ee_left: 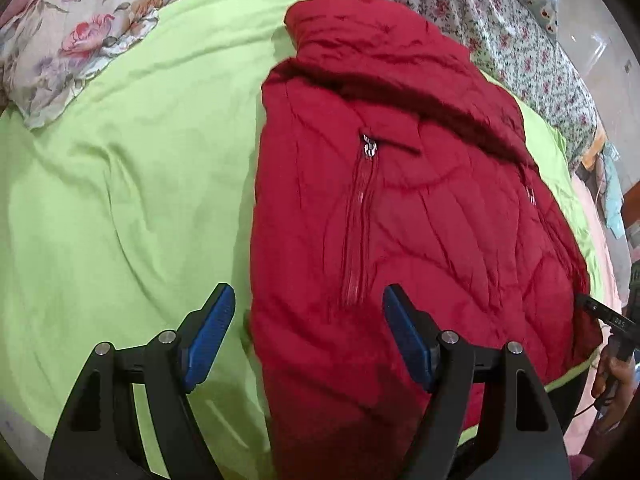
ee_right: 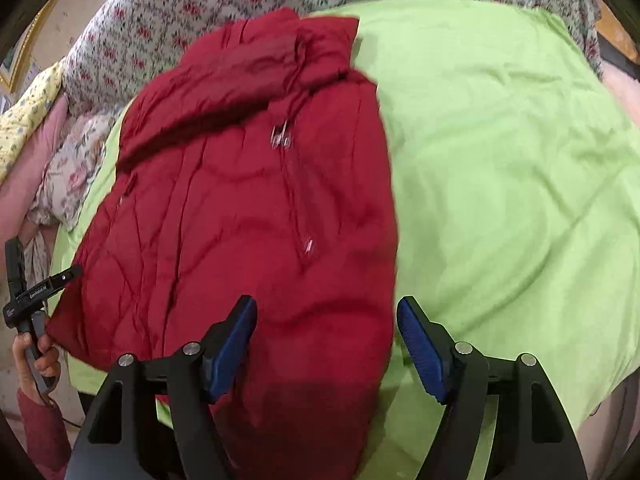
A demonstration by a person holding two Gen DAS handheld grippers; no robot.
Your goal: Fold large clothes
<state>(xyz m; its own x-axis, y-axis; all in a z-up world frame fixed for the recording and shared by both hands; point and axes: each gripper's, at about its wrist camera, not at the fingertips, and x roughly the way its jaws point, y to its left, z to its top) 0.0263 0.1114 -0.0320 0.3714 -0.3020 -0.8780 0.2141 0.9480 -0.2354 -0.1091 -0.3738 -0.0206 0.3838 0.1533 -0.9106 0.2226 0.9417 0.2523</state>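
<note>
The red quilted jacket (ee_left: 384,208) (zipper closed, collar at 12 o'clock) lies folded narrow on the green sheet (ee_left: 132,184). The left gripper (ee_left: 308,332) and right gripper (ee_right: 326,340) hang above its near edges, jaws apart, gripping nothing.

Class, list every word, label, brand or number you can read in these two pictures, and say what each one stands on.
"DAS": white letters on the black body of the right tongs, seen at the edge of the left wrist view; any further letters are cut off.
White lettering on the black body of the left tongs in the right wrist view: too small and blurred to read.
Red jacket, green sheet, flowered bedding: no text.
</note>
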